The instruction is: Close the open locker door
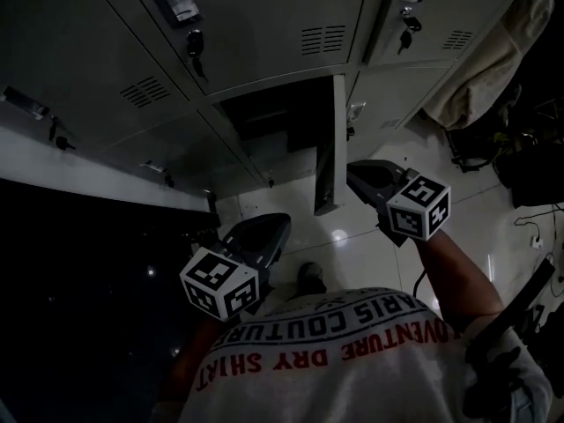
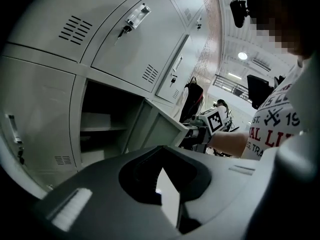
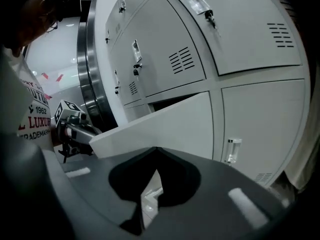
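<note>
Jaws of the right gripper [image 3: 155, 150] are pressed together with nothing between them. The open locker door [image 3: 170, 121] stands just ahead of their tips, outer face broadside to them, with its upright free edge off to their left. The left gripper [image 2: 160, 148], likewise closed and empty, sits on the door's inner side, facing the dark compartment [image 2: 102, 109] beyond. The right gripper looks better placed to push.
</note>
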`<state>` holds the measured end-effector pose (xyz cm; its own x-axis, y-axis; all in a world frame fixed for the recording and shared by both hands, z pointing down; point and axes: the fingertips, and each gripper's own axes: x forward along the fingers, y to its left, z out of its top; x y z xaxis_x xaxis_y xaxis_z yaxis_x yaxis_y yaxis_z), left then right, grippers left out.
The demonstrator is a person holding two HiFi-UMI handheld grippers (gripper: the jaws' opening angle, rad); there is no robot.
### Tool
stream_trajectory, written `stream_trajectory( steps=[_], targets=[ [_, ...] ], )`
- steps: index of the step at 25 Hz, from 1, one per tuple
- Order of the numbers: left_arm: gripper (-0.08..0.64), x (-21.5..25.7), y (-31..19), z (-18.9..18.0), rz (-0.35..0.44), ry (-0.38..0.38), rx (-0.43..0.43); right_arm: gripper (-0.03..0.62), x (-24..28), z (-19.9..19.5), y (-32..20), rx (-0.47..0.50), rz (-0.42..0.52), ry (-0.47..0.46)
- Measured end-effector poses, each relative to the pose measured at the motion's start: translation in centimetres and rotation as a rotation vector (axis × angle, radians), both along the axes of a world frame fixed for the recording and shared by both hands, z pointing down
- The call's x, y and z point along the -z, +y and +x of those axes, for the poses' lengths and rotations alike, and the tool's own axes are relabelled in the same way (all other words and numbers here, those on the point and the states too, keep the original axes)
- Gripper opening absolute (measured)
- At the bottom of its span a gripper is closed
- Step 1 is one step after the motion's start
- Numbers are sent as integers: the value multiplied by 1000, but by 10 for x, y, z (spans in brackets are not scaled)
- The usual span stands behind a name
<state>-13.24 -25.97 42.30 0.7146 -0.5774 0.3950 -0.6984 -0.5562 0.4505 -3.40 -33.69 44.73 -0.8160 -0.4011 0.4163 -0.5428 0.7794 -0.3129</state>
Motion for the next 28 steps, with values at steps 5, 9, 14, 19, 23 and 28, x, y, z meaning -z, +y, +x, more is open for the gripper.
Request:
stream_trajectory(
  steps=[5,9,14,19,23,28],
  targets=[
    [5,-4,-1,-20,-13,-2,49,-5,-1,-38,-19,37,2,-21],
    [5,-8,-2,-38,-20,-8,93,-5,-4,-65,-39,36,20,-6],
    [5,-11,-5,-59,-21,-9,144,-5,-6,-97,-69,21,16,-8],
    [5,-13,-5,-76,-28,-6,184,-5,-7,-125,-106,-14,16,-10],
    [5,-13,-2,-89,-30,-10,220,-5,-4,-143,-131,-44,27,-11],
    [5,-15,3,-101,-32,-14,253,-2,-8,-163,-133,-23,51,27]
  ],
)
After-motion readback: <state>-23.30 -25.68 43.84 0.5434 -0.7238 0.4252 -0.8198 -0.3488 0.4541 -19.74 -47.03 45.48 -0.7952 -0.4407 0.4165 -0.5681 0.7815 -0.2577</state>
